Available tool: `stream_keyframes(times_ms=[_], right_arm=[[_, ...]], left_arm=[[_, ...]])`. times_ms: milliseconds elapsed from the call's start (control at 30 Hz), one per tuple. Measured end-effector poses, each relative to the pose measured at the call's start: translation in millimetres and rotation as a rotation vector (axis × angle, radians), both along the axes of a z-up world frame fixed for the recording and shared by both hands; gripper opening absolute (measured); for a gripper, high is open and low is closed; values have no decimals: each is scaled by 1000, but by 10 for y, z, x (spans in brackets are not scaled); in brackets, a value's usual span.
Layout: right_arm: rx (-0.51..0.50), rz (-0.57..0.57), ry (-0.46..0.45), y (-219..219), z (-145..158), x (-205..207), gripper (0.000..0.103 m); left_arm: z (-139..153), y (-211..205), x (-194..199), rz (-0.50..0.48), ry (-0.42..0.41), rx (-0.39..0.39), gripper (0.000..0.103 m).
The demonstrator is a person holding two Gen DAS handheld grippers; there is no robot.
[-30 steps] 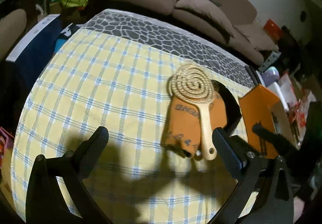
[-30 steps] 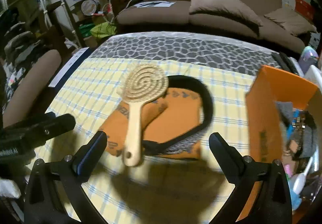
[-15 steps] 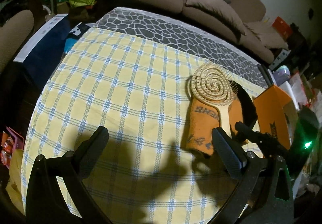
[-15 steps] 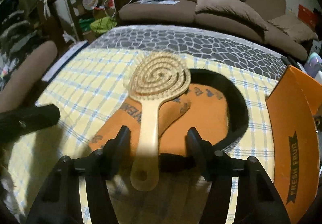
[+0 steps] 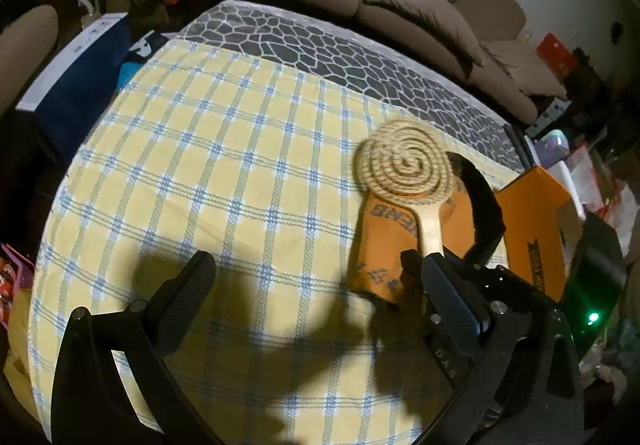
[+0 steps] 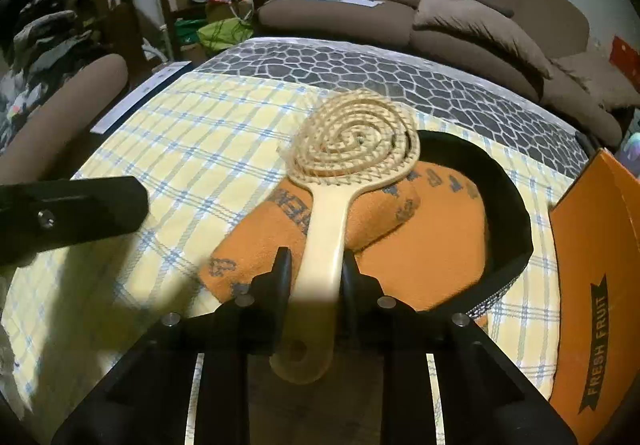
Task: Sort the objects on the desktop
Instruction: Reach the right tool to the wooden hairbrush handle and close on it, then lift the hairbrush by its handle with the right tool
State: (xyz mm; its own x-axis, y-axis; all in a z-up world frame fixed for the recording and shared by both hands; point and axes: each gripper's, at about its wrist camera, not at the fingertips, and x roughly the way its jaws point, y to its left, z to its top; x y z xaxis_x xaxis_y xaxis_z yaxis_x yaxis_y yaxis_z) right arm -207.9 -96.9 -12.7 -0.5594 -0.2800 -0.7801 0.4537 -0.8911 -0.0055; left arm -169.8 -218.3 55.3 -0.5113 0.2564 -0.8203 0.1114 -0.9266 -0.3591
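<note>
**Brush handle caught between our right jaws**

Yellow checked cloth covers the near part of the table, with a grey pebble-patterned cover beyond it and a brown sofa behind. On the cloth lies an orange fabric piece with a black strap curving round its far side. Across that fabric rests the cream hairbrush, its spiral head towards the sofa and its handle pointing back at us.

Our right gripper has just been closing, and its jaws now sit against both sides of the brush handle, clamped on it a little above the hole at the end. Our left gripper hangs over bare cloth with its fingers spread wide and nothing between them; its right-hand finger stands just in front of the other tool.

An orange box marked FRESH FRUIT stands at the right edge of the table, beside the strap.
</note>
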Motion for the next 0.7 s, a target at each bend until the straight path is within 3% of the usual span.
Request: stream_keyframes(times_ms=[200,500,700], right_arm=[[-128,-14,-58,164,65,-39,19],[-291,-6,-136,295,248,-6,15],[-317,29,-171,313,333,95,13]], left_arm=[[-76,14,-13,-3,-23,64,103],[-239,88,-49,-12,-64,298,102],[-408,136,-99,14,-105,434,95]])
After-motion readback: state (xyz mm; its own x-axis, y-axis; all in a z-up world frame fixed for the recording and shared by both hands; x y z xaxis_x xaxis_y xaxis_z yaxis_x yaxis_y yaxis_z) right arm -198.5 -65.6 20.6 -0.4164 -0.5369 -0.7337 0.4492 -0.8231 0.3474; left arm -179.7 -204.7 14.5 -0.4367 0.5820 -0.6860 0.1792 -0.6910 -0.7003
